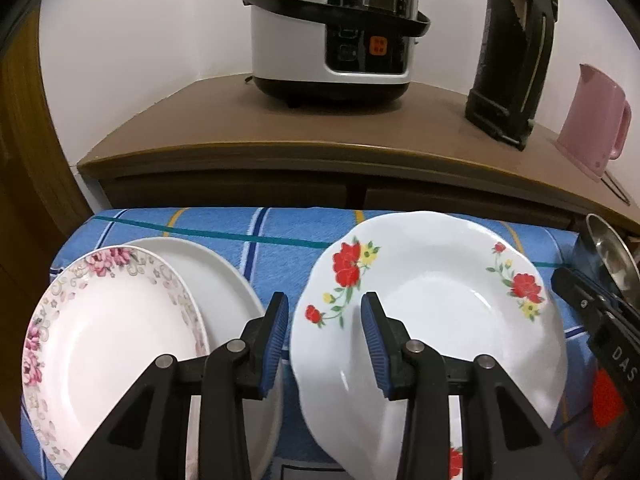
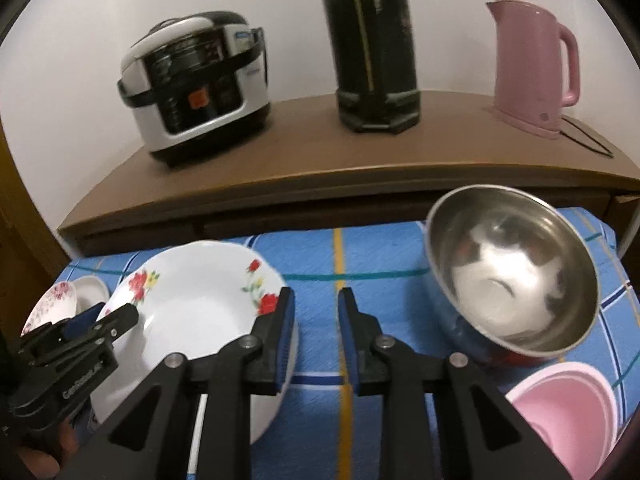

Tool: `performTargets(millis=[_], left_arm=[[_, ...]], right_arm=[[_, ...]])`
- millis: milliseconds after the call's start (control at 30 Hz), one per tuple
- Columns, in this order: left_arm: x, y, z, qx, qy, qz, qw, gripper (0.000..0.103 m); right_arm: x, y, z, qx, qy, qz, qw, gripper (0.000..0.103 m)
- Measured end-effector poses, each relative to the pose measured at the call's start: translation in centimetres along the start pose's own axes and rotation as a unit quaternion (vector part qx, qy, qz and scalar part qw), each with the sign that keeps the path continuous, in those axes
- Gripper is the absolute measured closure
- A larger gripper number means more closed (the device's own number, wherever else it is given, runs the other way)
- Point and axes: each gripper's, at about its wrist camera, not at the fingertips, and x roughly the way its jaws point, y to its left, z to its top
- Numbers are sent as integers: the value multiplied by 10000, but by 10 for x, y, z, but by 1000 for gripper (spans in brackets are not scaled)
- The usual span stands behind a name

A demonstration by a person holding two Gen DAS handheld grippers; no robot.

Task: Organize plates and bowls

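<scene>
A white plate with red flowers [image 1: 440, 320] lies on the blue checked cloth [image 1: 280, 256]; it also shows in the right wrist view [image 2: 200, 320]. My left gripper [image 1: 325, 320] is open, its fingers straddling this plate's left rim. To the left, a pink-flowered plate [image 1: 108, 344] leans on a plain white plate [image 1: 216, 292]. My right gripper [image 2: 316, 316] is open and empty over the cloth, between the red-flower plate and a tilted steel bowl [image 2: 516, 280]. A pink bowl [image 2: 568, 412] sits at the lower right.
Behind the cloth runs a brown counter [image 2: 320, 160] with a rice cooker [image 1: 332, 28], a tall black flask [image 2: 372, 44] and a pink kettle [image 2: 532, 64]. The left gripper's body [image 2: 60, 360] shows at the left of the right wrist view.
</scene>
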Motion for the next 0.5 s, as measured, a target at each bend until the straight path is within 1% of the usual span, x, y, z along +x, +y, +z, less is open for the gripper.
performTargets(millis=[100, 133, 200, 300, 400, 433, 500], left_arm=[[1, -2, -1, 74, 24, -20, 10000, 62], [2, -2, -1, 56, 36, -56, 10000, 62], [1, 5, -1, -70, 56, -204, 9998, 62], [0, 14, 2, -265, 19, -489, 9985, 62], [-4, 20, 4, -329, -56, -565, 9978, 62], [-5, 22, 5, -337, -80, -599, 9976, 62], [-8, 27, 7, -403, -146, -763, 9962, 62]], right_arm=[[9, 2, -2, 36, 228, 249, 9994, 79], [9, 3, -2, 9, 238, 255, 9994, 79], [9, 6, -3, -59, 221, 225, 9995, 79], [14, 4, -4, 39, 367, 442, 9983, 79], [15, 6, -5, -22, 426, 531, 9977, 80], [16, 7, -5, -35, 446, 549, 9975, 81], [16, 7, -6, -71, 452, 526, 9976, 82]])
